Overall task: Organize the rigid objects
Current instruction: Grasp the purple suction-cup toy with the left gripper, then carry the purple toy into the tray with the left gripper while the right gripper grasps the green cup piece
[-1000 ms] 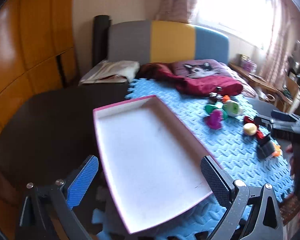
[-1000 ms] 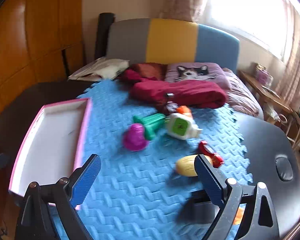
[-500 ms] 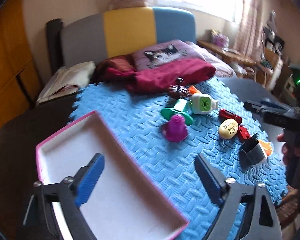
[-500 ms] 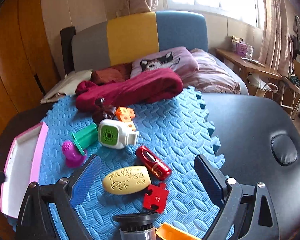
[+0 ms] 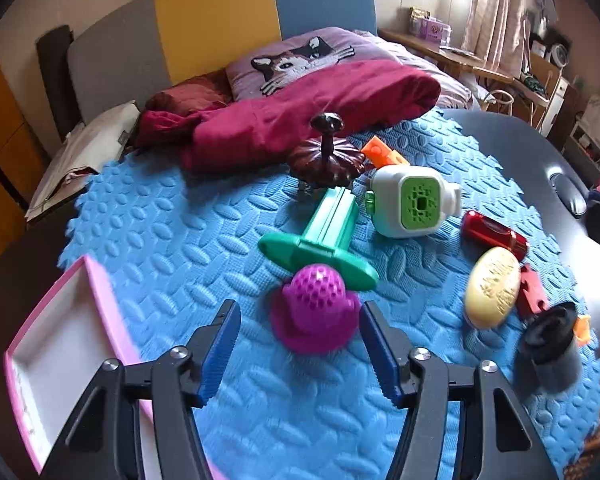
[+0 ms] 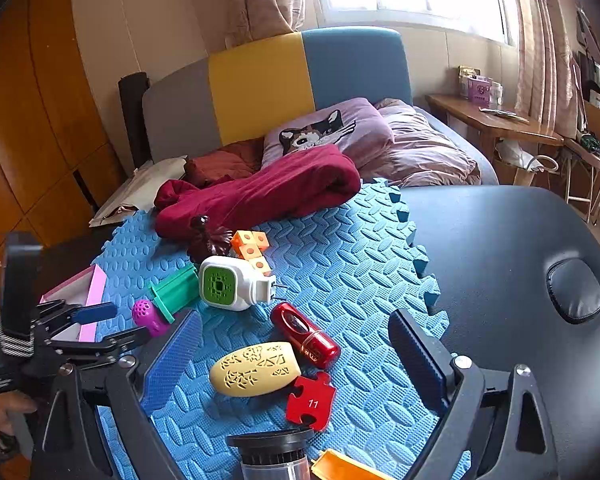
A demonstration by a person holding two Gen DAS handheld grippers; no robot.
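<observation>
The blue foam mat (image 5: pixel 172 240) filled most of both views, with my pink-rimmed tray (image 5: pixel 100 292) at the lower left edge of the left wrist frame. My left gripper (image 5: pixel 300 320) was spread wide at the bottom centre, its blue pads on either side of the purple dimpled toy (image 5: pixel 316 304) without touching it. Just above that toy lay the green flanged piece (image 5: pixel 324 236), and to its right the white plug-in device with the green face (image 5: pixel 412 204). At the top centre of the mat stood a dark brown knobbed lid (image 5: pixel 326 156). My right gripper (image 6: pixel 296 336) also stood wide apart, low in its own frame, pinching nothing; between its fingers lay the yellow oval case (image 6: pixel 256 368), touching the red cylinder (image 6: pixel 304 336) above it. A red puzzle piece marked 11 (image 6: pixel 312 400) sat just below the case. At the bottom edge, a black-capped container (image 6: pixel 272 452) was partly cut off, perhaps a small jar.
</observation>
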